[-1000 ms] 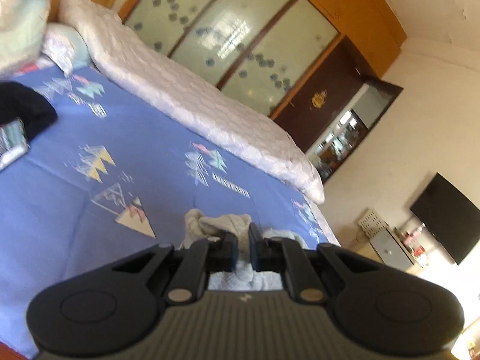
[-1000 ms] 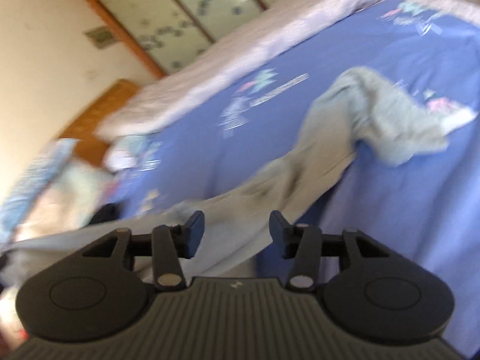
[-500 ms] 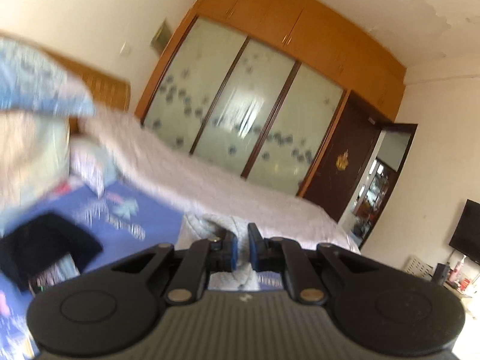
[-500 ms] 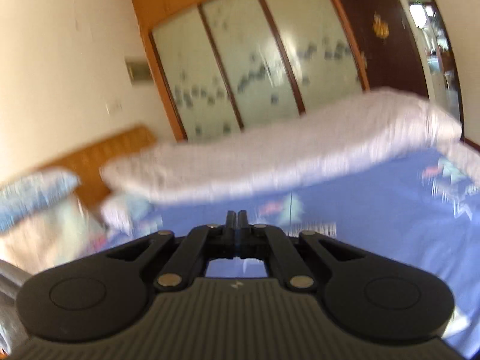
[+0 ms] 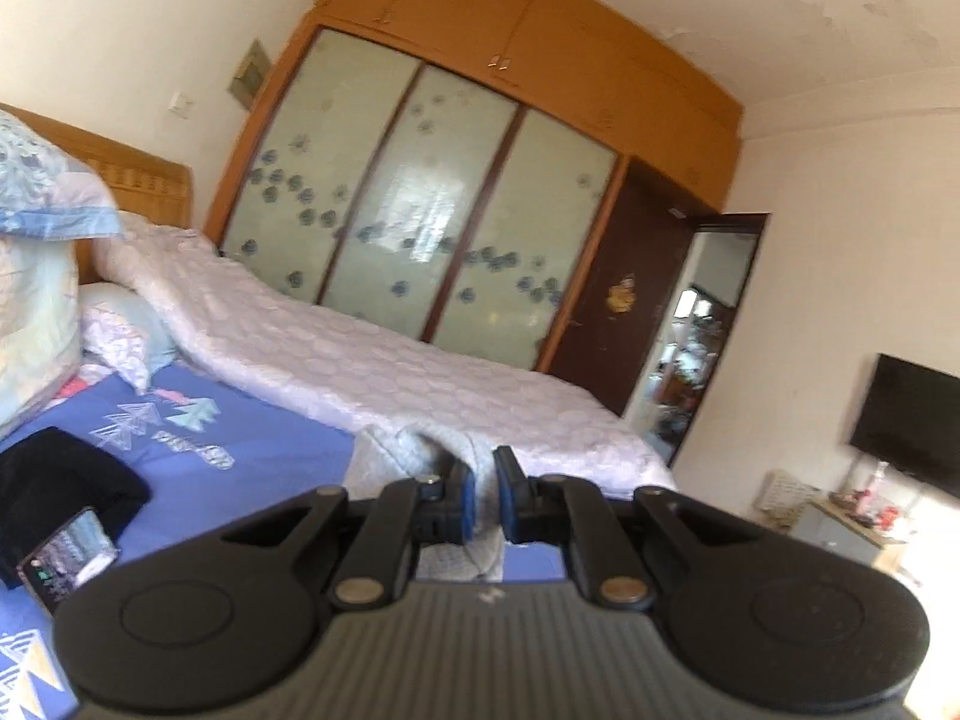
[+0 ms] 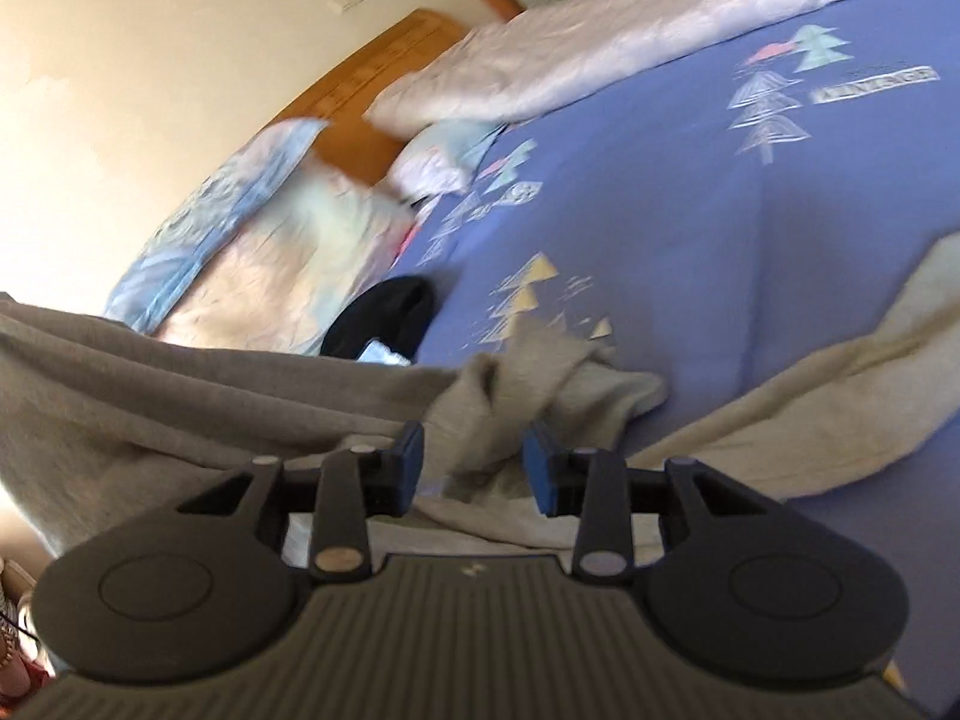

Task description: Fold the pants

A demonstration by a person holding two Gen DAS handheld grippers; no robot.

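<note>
While the left gripper (image 5: pixel 485 501) is held raised above the bed, its jaws are clenched on a bunch of the grey pants (image 5: pixel 414 456), the cloth pinched between the blue pads (image 5: pixel 467 501) and hanging below them. To its left on the blue bedsheet (image 5: pixel 270 480) lie a black garment (image 5: pixel 66 474) and a phone (image 5: pixel 66 552), both clear of the cloth.

The right gripper (image 6: pixel 473 468) is released, jaws apart, with a twisted bundle of the pants (image 6: pixel 510 390) lying between and just ahead of the fingertips; whether the pads touch it cannot be told. From that bundle one span of cloth runs off to the left, lifted off the bed, and a leg (image 6: pixel 840 396) trails right across the bedsheet (image 6: pixel 720 210). The long axis thus lies crosswise to the right gripper, which is judged the nearer for the next grasp.

Beyond the bundle sit the black garment (image 6: pixel 384 312) and pillows (image 6: pixel 270 240), near but apart. The folding proper appears not yet begun; a bunched grasp risks a crooked fold.
</note>
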